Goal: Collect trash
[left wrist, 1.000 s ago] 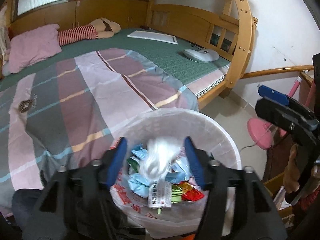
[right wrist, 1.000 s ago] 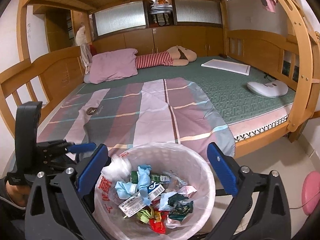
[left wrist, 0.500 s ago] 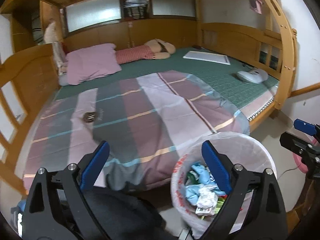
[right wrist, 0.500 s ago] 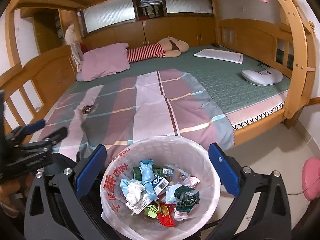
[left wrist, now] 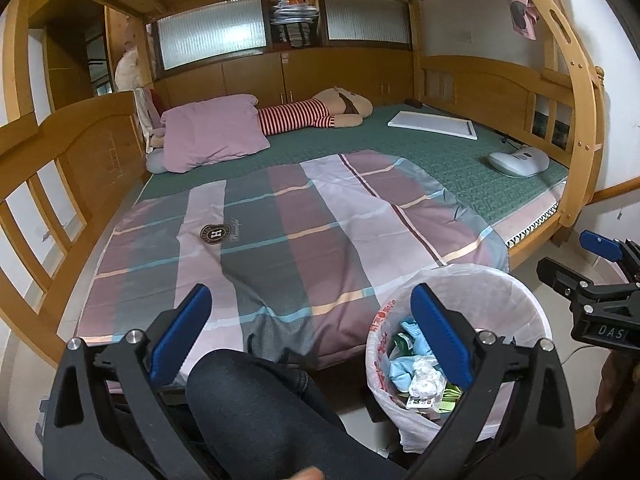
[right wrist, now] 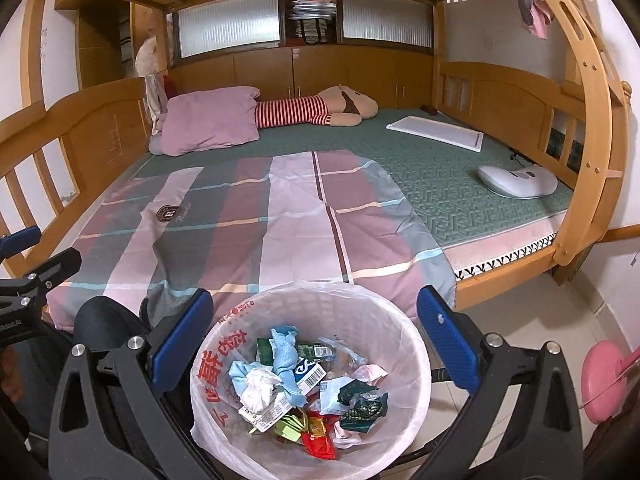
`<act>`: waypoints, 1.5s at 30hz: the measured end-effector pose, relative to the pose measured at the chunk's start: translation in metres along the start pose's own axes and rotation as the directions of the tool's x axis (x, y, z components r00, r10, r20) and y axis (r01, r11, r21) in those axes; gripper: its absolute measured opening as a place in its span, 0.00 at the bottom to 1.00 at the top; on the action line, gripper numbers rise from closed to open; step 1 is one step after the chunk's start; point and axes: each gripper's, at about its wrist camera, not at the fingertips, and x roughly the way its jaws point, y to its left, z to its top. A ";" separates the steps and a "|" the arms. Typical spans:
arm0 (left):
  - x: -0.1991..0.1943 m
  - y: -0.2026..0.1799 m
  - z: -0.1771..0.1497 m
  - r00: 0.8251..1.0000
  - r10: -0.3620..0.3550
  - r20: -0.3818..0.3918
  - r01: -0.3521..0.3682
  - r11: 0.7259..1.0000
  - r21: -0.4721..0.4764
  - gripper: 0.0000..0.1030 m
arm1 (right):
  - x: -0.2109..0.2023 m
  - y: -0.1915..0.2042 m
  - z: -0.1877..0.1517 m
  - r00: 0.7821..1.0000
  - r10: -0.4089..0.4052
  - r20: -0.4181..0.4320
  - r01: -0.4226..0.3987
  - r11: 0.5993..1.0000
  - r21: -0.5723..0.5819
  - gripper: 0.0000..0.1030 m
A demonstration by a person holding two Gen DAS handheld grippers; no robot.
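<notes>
While both grippers' fingers stand apart, left [left wrist: 308, 338] still widening, lined bin [right wrist: 312, 304] holds wrappers [right wrist: 316, 436], crumpled tissue [right wrist: 258, 390].

A bin [right wrist: 404, 344] stands on the floor just before the near edge of the bed [right wrist: 500, 256], and a heap of wrappers [right wrist: 312, 392] and a crumpled tissue [right wrist: 258, 390] lie in it. On the bed, a blanket [right wrist: 280, 216] is spread over the near half, with a pillow [right wrist: 208, 120] behind it at the left, a stuffed doll [right wrist: 320, 110] lying to the right of the pillow, a flat board [right wrist: 436, 130] further right, and a small device [right wrist: 518, 180] near the right rail. A person's knee [left wrist: 256, 408] is left of the bin, against the bed's near edge.
</notes>
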 end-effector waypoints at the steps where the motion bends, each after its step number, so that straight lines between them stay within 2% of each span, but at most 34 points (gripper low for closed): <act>1: 0.000 0.001 0.000 1.000 0.001 -0.001 -0.001 1.000 -0.002 0.96 | 0.000 0.001 0.000 1.000 0.000 0.000 0.000 1.000 -0.001 0.97; 15: 0.000 0.007 0.000 1.000 0.025 -0.014 -0.025 1.000 -0.016 0.96 | 0.001 0.002 0.000 1.000 0.000 0.000 0.000 1.000 -0.006 0.97; 45: 0.005 0.010 -0.003 0.999 0.027 -0.034 -0.028 0.999 -0.021 0.97 | 0.002 0.003 0.000 1.000 0.000 -0.002 0.000 1.000 -0.006 0.97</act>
